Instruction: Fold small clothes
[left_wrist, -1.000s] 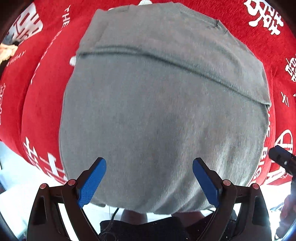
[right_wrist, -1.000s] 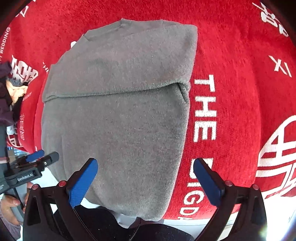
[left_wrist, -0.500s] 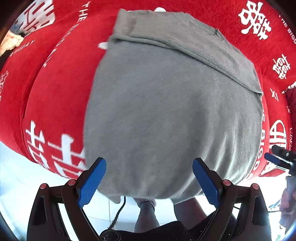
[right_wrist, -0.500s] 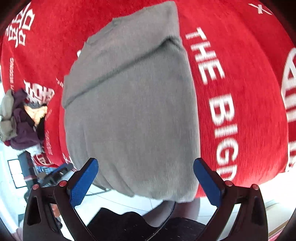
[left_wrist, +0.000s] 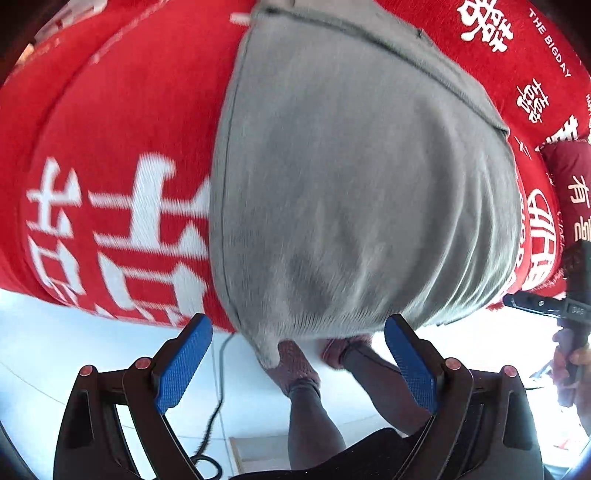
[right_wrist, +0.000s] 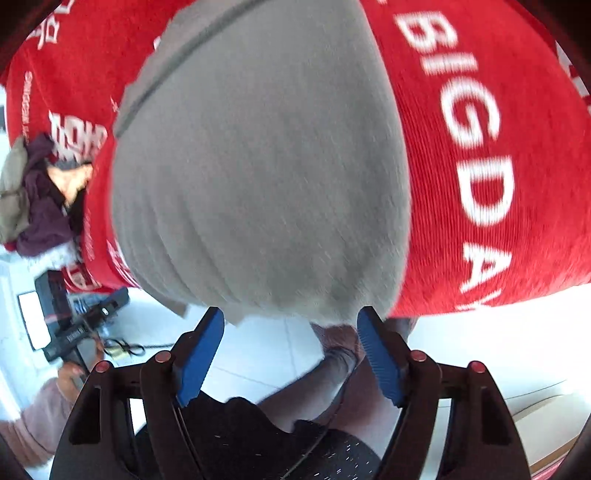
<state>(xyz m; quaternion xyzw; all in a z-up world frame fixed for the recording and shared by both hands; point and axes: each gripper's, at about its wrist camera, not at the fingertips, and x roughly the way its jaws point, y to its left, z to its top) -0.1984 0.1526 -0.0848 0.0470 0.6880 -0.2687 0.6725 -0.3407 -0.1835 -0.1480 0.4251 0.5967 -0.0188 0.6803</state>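
A grey sweater lies flat on a red cloth with white lettering, its upper part folded across. Its hem hangs over the table's near edge. My left gripper is open just below that hem, and the hem's left corner dangles between the fingers without touching the blue pads. In the right wrist view the same sweater fills the middle. My right gripper sits at the hem's right end, its jaws closing. The hem edge is level with the fingertips and the pads are clear of it.
A heap of dark and olive clothes lies at the table's far left. The person's legs and slippered feet stand on the white floor under the edge. A cable trails there. A maroon item sits at the right.
Both grippers have drawn back over the sweater to its hem at the table's near edge and sunk lower. The right jaws have narrowed; the left jaws stay wide.
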